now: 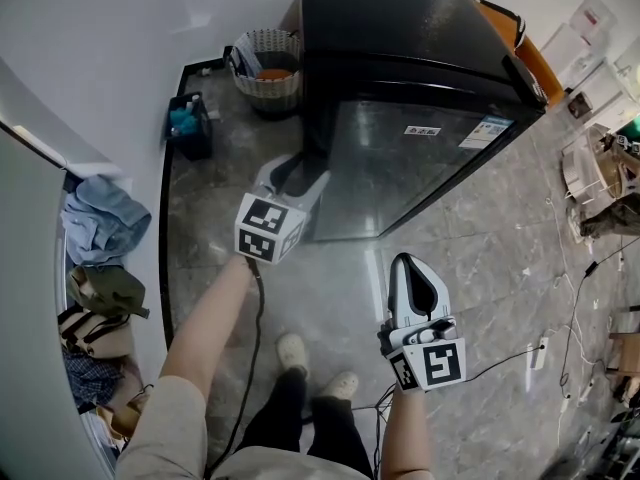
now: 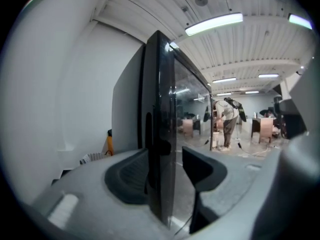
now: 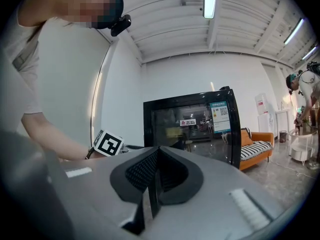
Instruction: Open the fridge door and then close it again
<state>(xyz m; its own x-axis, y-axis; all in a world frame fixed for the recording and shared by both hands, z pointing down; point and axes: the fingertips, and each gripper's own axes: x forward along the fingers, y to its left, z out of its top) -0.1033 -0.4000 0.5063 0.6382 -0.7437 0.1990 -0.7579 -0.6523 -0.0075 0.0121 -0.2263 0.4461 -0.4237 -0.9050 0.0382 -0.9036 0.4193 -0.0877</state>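
- Nearside: found right gripper (image 1: 405, 265) pinched closed on nothing, hanging well short of fridge (image 1: 420, 28).
- Further out: found left gripper (image 1: 300, 168) spread wide astride upright free edge (image 2: 162, 134) of glass door (image 1: 400, 163), a jaw each side, neither pressing.
- Judged door shut, its edge vertical and dead ahead between left jaws; reckoned left gripper the nearer, placed to clamp and pull.

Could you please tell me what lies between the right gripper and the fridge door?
Only bare floor separates the right gripper from the fridge door, in the head view.
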